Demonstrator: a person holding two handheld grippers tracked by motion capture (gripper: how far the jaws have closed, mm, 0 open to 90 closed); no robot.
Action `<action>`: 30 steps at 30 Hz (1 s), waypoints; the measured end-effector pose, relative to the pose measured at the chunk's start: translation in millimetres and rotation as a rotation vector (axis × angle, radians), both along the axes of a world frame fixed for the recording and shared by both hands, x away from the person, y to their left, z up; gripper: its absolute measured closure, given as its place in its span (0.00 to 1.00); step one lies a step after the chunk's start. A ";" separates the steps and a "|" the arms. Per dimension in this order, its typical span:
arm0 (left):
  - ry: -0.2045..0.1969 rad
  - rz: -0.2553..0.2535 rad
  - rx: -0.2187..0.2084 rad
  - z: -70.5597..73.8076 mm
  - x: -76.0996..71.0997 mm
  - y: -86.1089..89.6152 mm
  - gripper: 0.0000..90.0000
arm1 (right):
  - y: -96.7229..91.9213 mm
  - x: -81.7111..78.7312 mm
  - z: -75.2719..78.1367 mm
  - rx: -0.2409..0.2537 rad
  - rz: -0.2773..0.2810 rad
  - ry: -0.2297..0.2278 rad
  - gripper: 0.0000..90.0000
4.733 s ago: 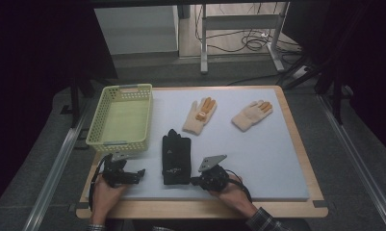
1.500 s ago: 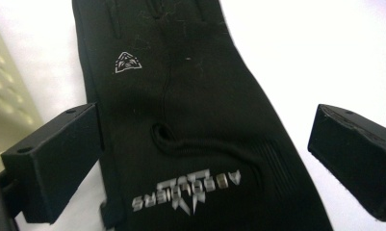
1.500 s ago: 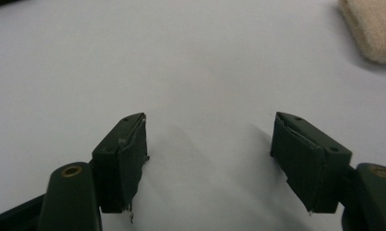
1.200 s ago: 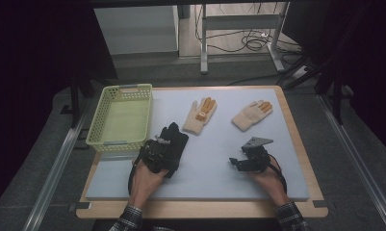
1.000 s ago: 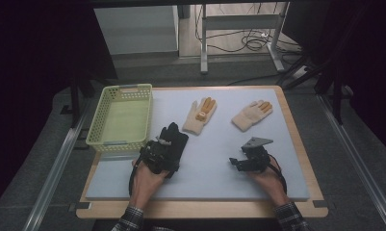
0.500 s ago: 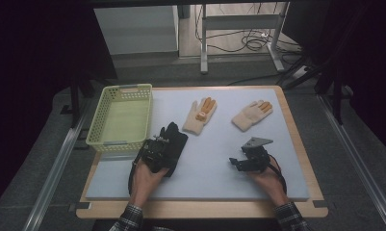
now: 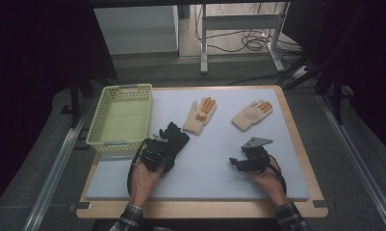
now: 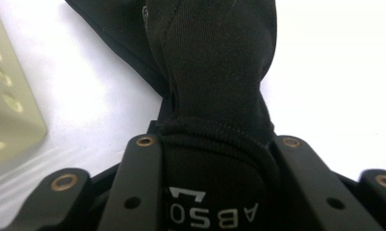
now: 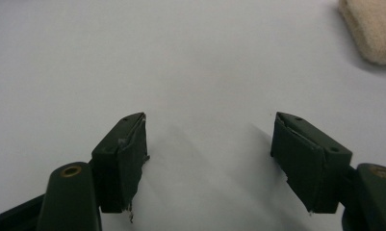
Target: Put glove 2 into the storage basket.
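Observation:
A black glove (image 7: 175, 138) lies on the pale mat just right of the basket. My left gripper (image 7: 154, 154) has just been closing, and its jaws now pinch the glove's cuff end. In the left gripper view the black fabric (image 8: 214, 72) bulges up between the two pads of the left gripper (image 8: 217, 144). My right gripper (image 7: 238, 162) rests on the mat at the right, open. In its own view the right gripper (image 9: 210, 130) has bare mat between its fingers. Two beige gloves with orange fingers (image 7: 200, 115) (image 7: 251, 114) lie farther back.
A yellow-green mesh basket (image 7: 96, 122) stands at the mat's left, with its wall (image 8: 7, 120) close beside my left gripper. One beige glove's edge (image 9: 373, 29) lies ahead and right of my right gripper. The mat (image 7: 205, 178) lies on a wooden table (image 7: 296, 120).
My left gripper's jaws have closed on the black glove's cuff end. The right gripper has stayed where it was. Much earlier, both grippers sat at the front edge with the glove flat.

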State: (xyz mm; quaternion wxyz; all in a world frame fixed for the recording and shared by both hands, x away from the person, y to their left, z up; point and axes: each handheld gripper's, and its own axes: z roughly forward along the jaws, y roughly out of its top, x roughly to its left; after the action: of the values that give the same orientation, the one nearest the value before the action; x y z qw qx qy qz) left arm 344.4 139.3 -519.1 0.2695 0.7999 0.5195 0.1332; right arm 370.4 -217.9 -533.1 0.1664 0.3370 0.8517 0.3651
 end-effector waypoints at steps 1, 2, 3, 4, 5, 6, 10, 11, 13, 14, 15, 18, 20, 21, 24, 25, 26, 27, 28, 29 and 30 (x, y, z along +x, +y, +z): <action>-0.007 -0.009 0.000 2.6 -0.6 -0.1 0.78 | 0.1 0.0 0.0 0.000 0.000 0.000 0.31; -0.007 -0.009 0.000 2.6 -0.6 -0.1 0.78 | 0.1 0.0 0.0 0.000 0.000 0.000 0.31; -0.008 -0.017 0.001 5.4 -0.2 -0.2 0.78 | 0.0 -0.1 0.0 0.000 0.000 0.000 0.31; -0.008 -0.017 0.001 5.4 -0.2 -0.2 0.78 | 0.0 -0.1 0.0 0.000 0.000 0.000 0.31; -0.009 -0.022 0.002 6.8 0.4 0.2 0.78 | 0.0 -0.1 0.0 0.000 0.000 0.000 0.31; -0.010 -0.019 -0.003 8.2 0.8 0.1 0.78 | 0.0 -0.1 0.0 0.000 0.000 -0.001 0.31; -0.022 -0.022 -0.012 15.8 2.6 2.0 0.78 | 0.0 -0.1 0.0 0.000 0.000 -0.001 0.31; -0.026 -0.022 -0.015 19.2 3.3 2.7 0.78 | 0.0 -0.1 0.0 0.000 0.000 -0.001 0.31; -0.035 -0.024 -0.018 27.9 5.4 4.1 0.77 | -0.1 -0.1 -0.1 0.000 0.001 -0.001 0.31; -0.035 -0.024 -0.018 27.9 5.4 4.1 0.77 | -0.1 -0.1 -0.1 0.000 0.001 -0.001 0.31; -0.038 -0.019 -0.025 31.2 6.4 4.3 0.77 | 0.0 -0.2 0.0 0.000 0.000 -0.001 0.31; -0.049 -0.008 -0.025 41.8 10.7 5.0 0.77 | 0.0 -0.2 0.0 -0.001 0.000 -0.001 0.31; -0.053 -0.003 -0.023 48.5 14.4 6.2 0.77 | 0.0 -0.3 0.0 -0.002 0.001 -0.002 0.31; -0.056 -0.001 -0.024 51.5 16.3 7.0 0.77 | 0.0 -0.3 0.0 -0.002 0.001 -0.002 0.31; -0.060 0.002 -0.020 59.7 21.2 9.6 0.77 | 0.1 -0.5 0.0 -0.003 0.001 -0.003 0.31; -0.060 0.005 -0.023 62.1 22.7 10.6 0.77 | 0.2 -0.6 0.0 -0.004 0.000 -0.004 0.31; -0.061 0.004 -0.023 64.7 24.3 12.2 0.77 | 0.2 -0.6 0.0 -0.004 0.000 -0.004 0.31; -0.063 0.006 -0.022 67.3 25.8 13.9 0.77 | 0.2 -0.6 0.0 -0.004 0.000 -0.004 0.31; -0.065 0.007 -0.020 70.1 27.0 15.7 0.77 | 0.2 -0.6 0.0 -0.005 0.000 -0.004 0.31; -0.068 0.008 -0.020 72.7 28.0 17.3 0.77 | 0.2 -0.6 0.0 -0.005 0.000 -0.005 0.31; -0.071 0.011 -0.020 75.4 28.9 19.0 0.77 | 0.3 -0.8 0.0 -0.004 -0.001 -0.003 0.31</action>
State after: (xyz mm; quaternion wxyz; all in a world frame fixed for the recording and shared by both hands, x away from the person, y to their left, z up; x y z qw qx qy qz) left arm 373.3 158.3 -443.7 0.2952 0.7890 0.5152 0.1578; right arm 369.6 -217.6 -533.1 0.1686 0.3367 0.8521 0.3636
